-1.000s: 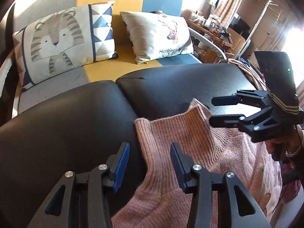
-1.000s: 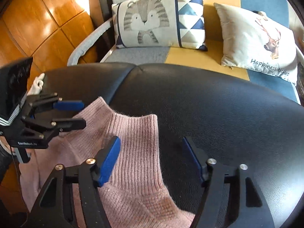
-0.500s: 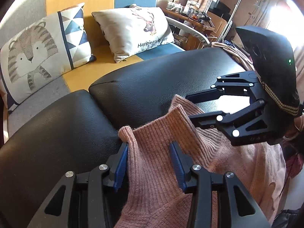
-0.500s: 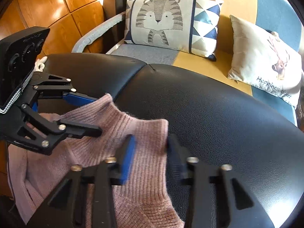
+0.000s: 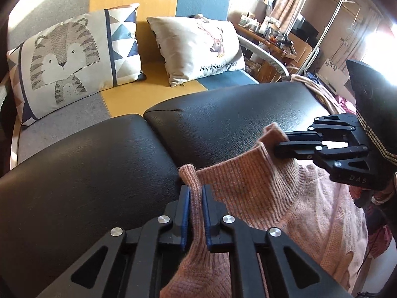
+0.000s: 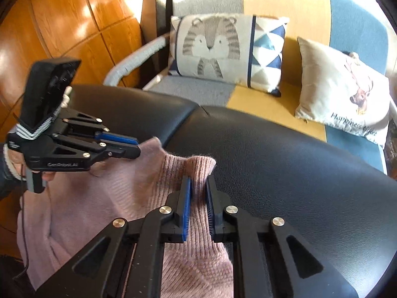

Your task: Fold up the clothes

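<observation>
A pink sweater [image 5: 250, 188] lies on the black cushion [image 5: 86, 173], and its ribbed edge is lifted up. The left gripper [image 5: 196, 198] is pinched tight on 1 corner of that edge. The right gripper [image 6: 198, 191] is pinched tight on the other corner. The edge hangs loose between the 2 grippers. Behind the cushion sits a sofa [image 5: 129, 96] with 2 pillows: a tiger pillow [image 5: 72, 57] and a deer pillow [image 5: 201, 47].
</observation>
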The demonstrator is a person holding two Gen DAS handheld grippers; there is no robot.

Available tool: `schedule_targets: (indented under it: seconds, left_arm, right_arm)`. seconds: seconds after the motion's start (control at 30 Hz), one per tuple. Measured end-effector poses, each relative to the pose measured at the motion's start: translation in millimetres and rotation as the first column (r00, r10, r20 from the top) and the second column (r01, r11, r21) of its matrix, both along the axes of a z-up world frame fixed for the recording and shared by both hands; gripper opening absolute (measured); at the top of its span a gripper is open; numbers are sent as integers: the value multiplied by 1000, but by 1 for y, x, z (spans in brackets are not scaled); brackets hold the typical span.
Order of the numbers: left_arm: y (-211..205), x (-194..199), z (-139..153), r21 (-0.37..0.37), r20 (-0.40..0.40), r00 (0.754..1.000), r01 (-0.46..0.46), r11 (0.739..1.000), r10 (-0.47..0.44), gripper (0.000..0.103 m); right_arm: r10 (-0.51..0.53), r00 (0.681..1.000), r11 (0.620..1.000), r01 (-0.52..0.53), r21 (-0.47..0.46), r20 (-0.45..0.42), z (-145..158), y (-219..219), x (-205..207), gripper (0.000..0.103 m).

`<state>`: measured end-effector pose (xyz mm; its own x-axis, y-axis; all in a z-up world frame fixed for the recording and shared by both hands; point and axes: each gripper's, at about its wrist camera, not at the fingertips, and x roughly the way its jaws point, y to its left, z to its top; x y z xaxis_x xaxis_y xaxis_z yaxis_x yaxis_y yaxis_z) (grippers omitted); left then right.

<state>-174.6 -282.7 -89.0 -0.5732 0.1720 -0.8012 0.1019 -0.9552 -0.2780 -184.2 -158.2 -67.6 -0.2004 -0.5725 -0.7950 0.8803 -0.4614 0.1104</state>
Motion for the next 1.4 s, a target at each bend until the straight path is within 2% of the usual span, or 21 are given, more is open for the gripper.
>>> schedule_targets:
  seconds: [0.13,0.3,0.33,0.37,0.4,0.43,0.47,0.53,0.67,0.83,0.9,0.93,0.97,1.0,1.07,1.2,1.4]
  left_arm:
    - [-1,17,14,59,-60,998,14,998,-10,8]
    - [-2,16,14,59,-32,999,-14,998,16,8]
    - [-4,13,12,73,-20,999,-24,997,26,14]
    - [-5,10,11,89,-6,999,-34,995,35,24]
    - [-6,8,9,93,3,999,-37,995,37,25]
    - [-4,5,8,78,16,999,-35,996,33,25]
    - [-2,2,5,54,31,999,-38,998,36,28]
    - [-1,-4,-1,17,61,997,-48,999,47,29]
    - [-1,-10,-8,25,63,997,-46,999,45,29]
    - [5,-18,-12,12,60,998,3,1000,-4,29]
    - [6,-20,-13,7,62,998,9,1000,-9,26]
    - [5,-21,-14,5,68,998,5,1000,-6,19]
    - [3,-22,-14,8,73,997,0,1000,-1,14]
    - [1,-22,-15,14,76,997,-6,1000,4,11]
    - [-5,-22,-16,39,75,997,-21,999,18,6]
    - [-9,-15,-16,63,45,998,-52,997,49,5]
    - [-15,4,1,75,-34,997,-71,995,73,5]
  right_arm:
    - [14,1000,999,-14,-39,-18,15,10,10,13]
    - [-36,999,999,36,-27,9,11,13,4,13]
    - [-55,998,998,56,-26,27,9,13,0,15]
    - [-73,996,997,74,-25,42,6,15,-5,25]
    - [-88,995,996,89,-24,52,3,16,-8,32]
    - [-101,993,994,102,-25,58,0,17,-12,48]
    - [-110,992,993,112,-31,64,-3,19,-14,57]
    - [-119,989,991,124,-46,86,-7,22,-20,57]
    - [-115,987,991,122,-50,112,-15,18,-29,57]
    - [-83,988,996,86,-23,127,-29,3,-34,57]
    - [-65,991,998,66,-7,117,-33,-2,-31,57]
    - [-56,992,998,56,2,111,-36,-5,-29,53]
    - [-47,993,999,46,10,106,-38,-8,-28,42]
    - [-38,994,999,36,18,101,-40,-10,-26,39]
    - [-25,995,999,22,30,93,-43,-14,-24,15]
    - [-37,996,999,36,11,75,-36,-8,-18,13]
    - [-40,999,998,42,-51,25,-5,2,-5,13]
